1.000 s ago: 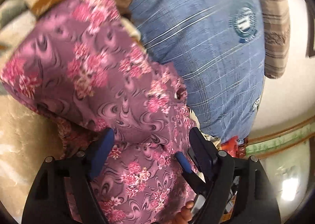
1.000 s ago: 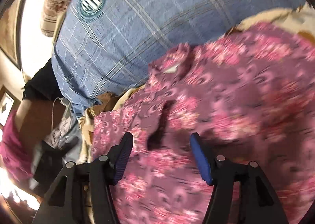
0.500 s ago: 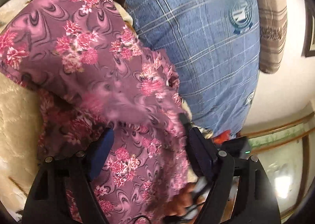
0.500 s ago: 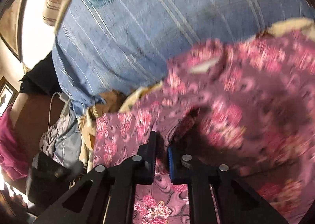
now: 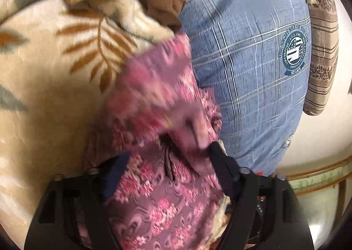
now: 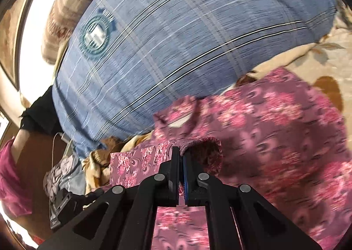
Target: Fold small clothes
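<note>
Lying across a plush cream blanket (image 5: 44, 87) patterned with rust-brown and grey leaf shapes, a thin mauve garment (image 5: 158, 195) printed with pink flower clusters and dark swirls is seen bunched and partly lifted, its upper portion smeared by motion blur. In the left wrist view the left gripper (image 5: 167, 175) is found with its blue-padded black fingers straddling the cloth; the jaws have just been closing, the fabric is between them, and whether the pads actually press it cannot be told. To the right of the garment a plump, rounded pillow (image 5: 253, 74) is seen in slubby blue cloth crossed by pale and dark check lines and stamped with a round teal crest, and behind it a second cushion (image 5: 321, 52) in brown and beige stripes is propped. In the right wrist view the right gripper (image 6: 180, 162) is shown clenched tight on a curled fold of the garment (image 6: 275, 131) near its neck opening, the fabric draped away to the right over the blanket (image 6: 330, 60), with the blue pillow (image 6: 176, 30) behind.
</note>
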Demonstrator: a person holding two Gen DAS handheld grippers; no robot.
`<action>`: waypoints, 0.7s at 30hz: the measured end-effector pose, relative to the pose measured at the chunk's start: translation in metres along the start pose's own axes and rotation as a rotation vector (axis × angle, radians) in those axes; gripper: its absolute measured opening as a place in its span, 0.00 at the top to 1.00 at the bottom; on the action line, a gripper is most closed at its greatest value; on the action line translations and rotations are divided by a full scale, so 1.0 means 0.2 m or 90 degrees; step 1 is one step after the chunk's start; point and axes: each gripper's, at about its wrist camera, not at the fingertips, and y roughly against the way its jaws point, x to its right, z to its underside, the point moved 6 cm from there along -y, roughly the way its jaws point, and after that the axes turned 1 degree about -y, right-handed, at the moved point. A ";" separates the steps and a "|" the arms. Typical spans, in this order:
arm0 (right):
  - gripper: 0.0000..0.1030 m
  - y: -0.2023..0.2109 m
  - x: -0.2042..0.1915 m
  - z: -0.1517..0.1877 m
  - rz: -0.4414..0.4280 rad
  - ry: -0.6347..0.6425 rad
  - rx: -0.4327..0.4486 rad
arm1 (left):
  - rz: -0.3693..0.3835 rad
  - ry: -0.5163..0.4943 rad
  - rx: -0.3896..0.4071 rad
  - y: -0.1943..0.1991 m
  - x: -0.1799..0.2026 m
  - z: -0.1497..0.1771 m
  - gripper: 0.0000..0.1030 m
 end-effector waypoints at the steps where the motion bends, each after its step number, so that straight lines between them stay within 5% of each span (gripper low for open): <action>1: 0.98 0.02 0.03 -0.02 0.004 -0.004 0.005 | -0.007 -0.012 0.005 0.00 0.00 0.00 0.63; 2: 0.98 0.03 0.05 -0.04 0.010 -0.007 0.009 | -0.010 -0.026 0.002 -0.01 0.01 -0.01 0.83; 3: 0.98 0.04 0.08 -0.07 0.017 -0.011 0.016 | -0.006 -0.029 -0.002 -0.02 0.02 0.00 0.92; 11: 0.98 0.17 0.20 -0.25 0.063 0.007 0.086 | -0.008 -0.105 -0.050 -0.14 0.14 0.14 0.93; 18: 0.98 0.13 0.53 -0.16 0.129 -0.055 0.038 | -0.051 -0.155 -0.095 -0.24 0.17 0.28 0.92; 19: 0.91 0.13 0.55 -0.14 0.115 -0.072 0.029 | -0.041 -0.150 -0.094 -0.22 0.17 0.27 0.90; 21: 0.87 0.15 0.57 -0.11 0.084 -0.105 0.025 | -0.025 -0.140 -0.090 -0.20 0.17 0.25 0.71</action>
